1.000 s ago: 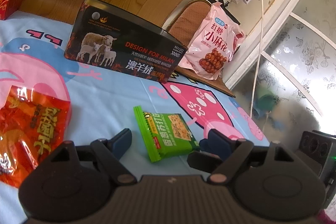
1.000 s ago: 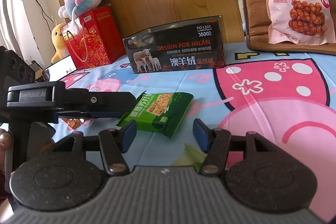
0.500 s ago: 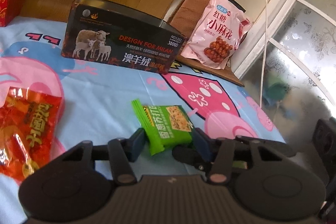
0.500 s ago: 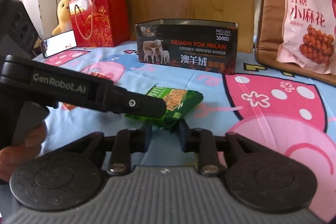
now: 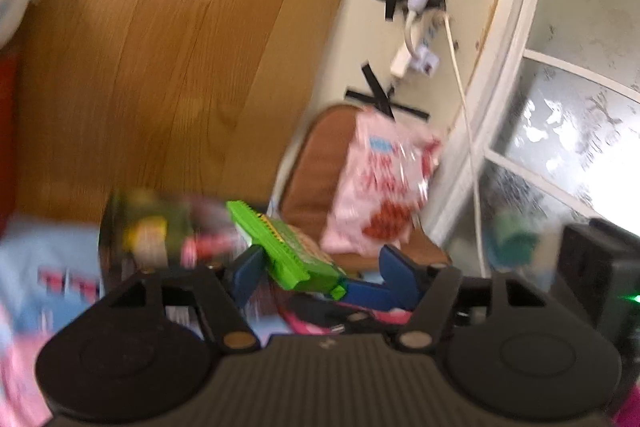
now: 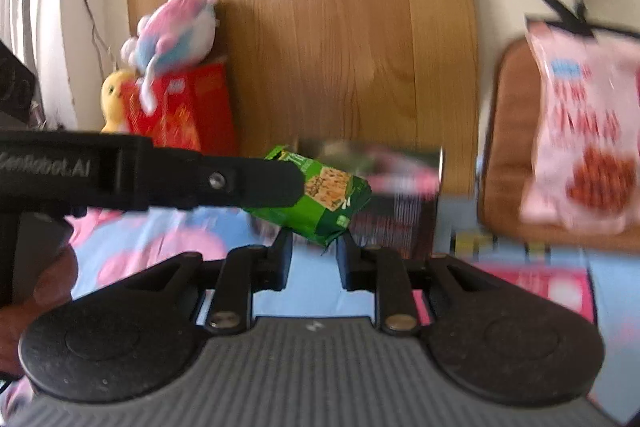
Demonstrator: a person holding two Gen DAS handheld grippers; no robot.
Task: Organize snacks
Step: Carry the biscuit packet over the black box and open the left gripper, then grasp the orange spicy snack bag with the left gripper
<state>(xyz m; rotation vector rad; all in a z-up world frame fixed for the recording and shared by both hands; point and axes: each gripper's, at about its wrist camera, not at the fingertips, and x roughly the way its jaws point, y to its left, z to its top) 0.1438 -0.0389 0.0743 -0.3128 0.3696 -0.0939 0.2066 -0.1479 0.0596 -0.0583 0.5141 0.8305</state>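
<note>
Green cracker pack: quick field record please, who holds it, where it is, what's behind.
pack: green cracker pack, tilted, up off the sheet
right tongs: pack's lower edge pinched between them; jaws have just been opening slightly
left tongs: pack between them, one finger touching, grip unclear; jaws have just been opening
behind: dark tin, pink snack bag
image: heavy motion blur
</note>
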